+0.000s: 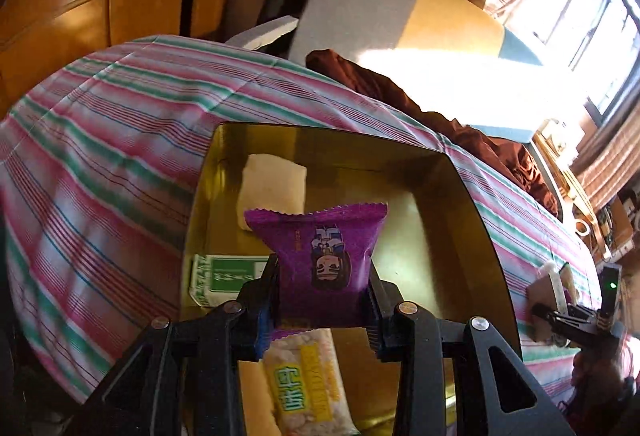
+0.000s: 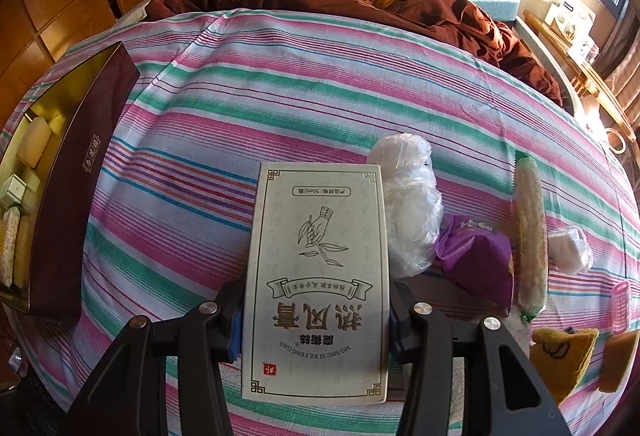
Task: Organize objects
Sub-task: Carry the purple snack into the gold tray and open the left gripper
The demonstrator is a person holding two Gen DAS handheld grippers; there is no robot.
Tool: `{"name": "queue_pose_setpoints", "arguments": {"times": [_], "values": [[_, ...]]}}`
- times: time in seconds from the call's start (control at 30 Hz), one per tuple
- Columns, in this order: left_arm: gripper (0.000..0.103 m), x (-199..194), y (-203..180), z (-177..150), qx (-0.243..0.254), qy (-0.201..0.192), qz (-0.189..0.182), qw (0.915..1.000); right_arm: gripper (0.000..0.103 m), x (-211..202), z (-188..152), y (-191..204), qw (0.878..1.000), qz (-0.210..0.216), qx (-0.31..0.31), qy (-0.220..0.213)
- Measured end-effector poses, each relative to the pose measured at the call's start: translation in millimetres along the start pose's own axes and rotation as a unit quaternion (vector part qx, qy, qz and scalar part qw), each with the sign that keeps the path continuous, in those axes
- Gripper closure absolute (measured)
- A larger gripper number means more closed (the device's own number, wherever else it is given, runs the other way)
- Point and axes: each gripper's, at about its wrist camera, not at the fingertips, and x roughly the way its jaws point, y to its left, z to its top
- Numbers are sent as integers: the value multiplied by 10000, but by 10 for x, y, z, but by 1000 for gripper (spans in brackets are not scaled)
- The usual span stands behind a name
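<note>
Left wrist view: we hold a purple crinkle-edged snack packet (image 1: 326, 264) clenched in the left tongs (image 1: 324, 300), poised over the open gold-lined box with dark maroon walls (image 1: 468, 204) that sits on the striped pink, green and white bedspread (image 1: 100, 140). Already inside that box we see a pale cream wrapped bar (image 1: 274, 186), a small green and white carton (image 1: 224, 276) and a clear-wrapped puffed rice bar with yellow lettering (image 1: 308, 384), so we judge part of the sorting is done.

In the right wrist view the right tongs (image 2: 316, 320) grip a flat cream cardboard box printed with a hand and a sprig (image 2: 320, 276), held above the bed and well apart from the gold-lined box at far left.

Still loose on the bedspread we count a crumpled clear plastic bag (image 2: 408, 204), another purple packet (image 2: 476, 256), a long clear-wrapped rice bar (image 2: 530, 232), a small clear-wrapped white piece (image 2: 570, 248), a pink ribbed roller (image 2: 621, 304) and two yellow-brown pieces (image 2: 562, 356) at the lower right. We judge the job is roughly midway: two things in hand, several left to gather.
</note>
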Motion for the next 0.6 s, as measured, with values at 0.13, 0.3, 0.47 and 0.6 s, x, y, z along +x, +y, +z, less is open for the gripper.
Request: {"name": "queue_pose_setpoints", "arguments": {"times": [0.13,0.3,0.47,0.6], "values": [[66,149,94,120,51,83,177,9998,52,16,11,1,10000,-5,-2,1],[62,369,142,186,134,246,368,9989,52,15,13,2,10000,-15,-6,-2],[50,331,231,197,64,129,523,9985,51,34,19,15,10000,-51,-37,26],[48,177,246,153,112,-84,622,9980,51,37,11,9,10000,-51,-29,33]]}}
